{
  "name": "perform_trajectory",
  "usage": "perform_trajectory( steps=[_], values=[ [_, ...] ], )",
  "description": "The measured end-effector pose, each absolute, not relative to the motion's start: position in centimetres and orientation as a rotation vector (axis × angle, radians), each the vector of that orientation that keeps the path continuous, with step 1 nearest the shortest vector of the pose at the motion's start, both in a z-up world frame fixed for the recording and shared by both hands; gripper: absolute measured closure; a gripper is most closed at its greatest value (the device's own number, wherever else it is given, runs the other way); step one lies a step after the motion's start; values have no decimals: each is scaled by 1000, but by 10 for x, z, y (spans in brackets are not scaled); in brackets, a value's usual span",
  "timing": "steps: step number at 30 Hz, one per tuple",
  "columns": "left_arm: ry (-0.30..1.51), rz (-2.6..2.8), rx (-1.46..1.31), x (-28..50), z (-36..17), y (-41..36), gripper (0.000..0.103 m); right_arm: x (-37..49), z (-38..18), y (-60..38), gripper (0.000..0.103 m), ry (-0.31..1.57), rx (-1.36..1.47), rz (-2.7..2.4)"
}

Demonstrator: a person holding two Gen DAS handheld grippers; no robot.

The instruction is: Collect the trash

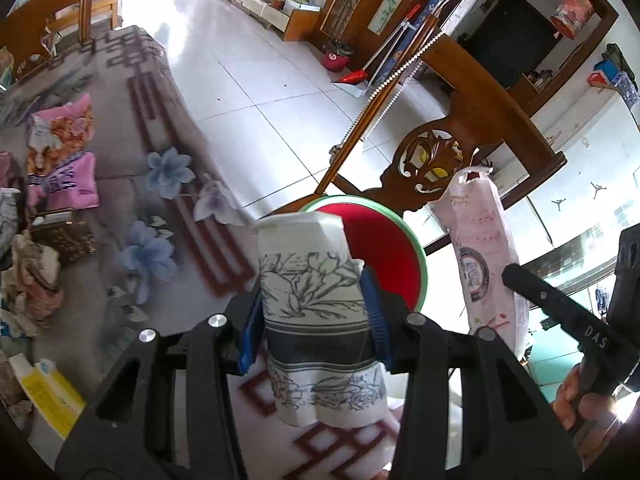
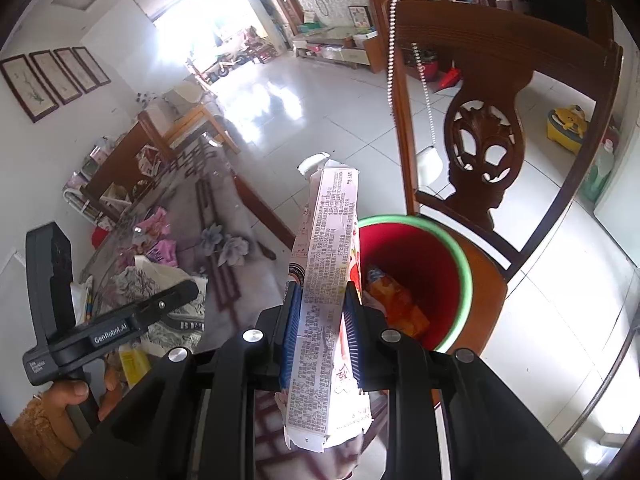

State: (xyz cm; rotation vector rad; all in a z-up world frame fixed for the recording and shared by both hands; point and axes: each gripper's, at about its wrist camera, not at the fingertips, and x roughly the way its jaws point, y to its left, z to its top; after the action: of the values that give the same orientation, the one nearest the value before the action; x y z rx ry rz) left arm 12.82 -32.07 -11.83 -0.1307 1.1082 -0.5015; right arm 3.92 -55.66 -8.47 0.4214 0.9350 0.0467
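Left wrist view, left edge: table with grey cloth printed in blue flowers and dark red fretwork (image 1: pixel 168 128), cluttered along its left side with a pink printed snack bag (image 1: pixel 60 152), a small brown patterned box (image 1: pixel 64 236), crumpled paper scraps (image 1: pixel 28 280) and a yellow-and-white carton (image 1: pixel 44 392). Table edge runs diagonally; beyond it, open white tiled floor (image 1: pixel 260 72) back to a low cabinet.

Centre: left gripper (image 1: pixel 316 320), blue pads pinching a crushed white paper cup with grey flower line drawing (image 1: pixel 316 292) on both sides. Cup is held above the table edge, just short of the round red bin with green rim (image 1: pixel 384 248).

Bin stands on the seat of a carved dark wooden chair (image 1: pixel 472 120); chair back rises close behind the rim, so there is little room on the far side.

Right: right gripper (image 2: pixel 320 320), pads pressed on a flattened pink-and-white printed carton with white spout (image 2: pixel 328 264), upright, beside the bin's near-left rim and not over the opening. Orange wrapper trash (image 2: pixel 396 304) already lies inside the bin.

A hand (image 2: pixel 76 392) holds the left gripper's handle in the right wrist view. Bright glare on floor from the doorway
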Motion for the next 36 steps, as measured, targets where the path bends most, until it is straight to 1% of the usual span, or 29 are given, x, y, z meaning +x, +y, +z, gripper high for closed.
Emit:
perform_trajectory(
  steps=[15,23,30,31,33,34,36],
  values=[
    [1167,-609,-102,146,-133,-383,60,62,-103,-599,82,968,490,0],
    [1240,-620,-34,157,-159,-409,60,50,-104,-619,82,954,532,-52],
    [1248,-654,13,155,-166,-436,60,37,-105,-640,82,944,561,-96],
    [1245,-651,19,155,-167,-440,58,36,-105,-641,82,943,562,-99],
    [1248,-654,17,156,-169,-441,43,34,-105,-643,82,941,565,-104],
    [1246,-653,14,156,-169,-442,32,33,-105,-645,82,941,567,-107],
    [1234,-647,9,155,-167,-441,27,32,-105,-647,82,943,568,-109]
  ],
)
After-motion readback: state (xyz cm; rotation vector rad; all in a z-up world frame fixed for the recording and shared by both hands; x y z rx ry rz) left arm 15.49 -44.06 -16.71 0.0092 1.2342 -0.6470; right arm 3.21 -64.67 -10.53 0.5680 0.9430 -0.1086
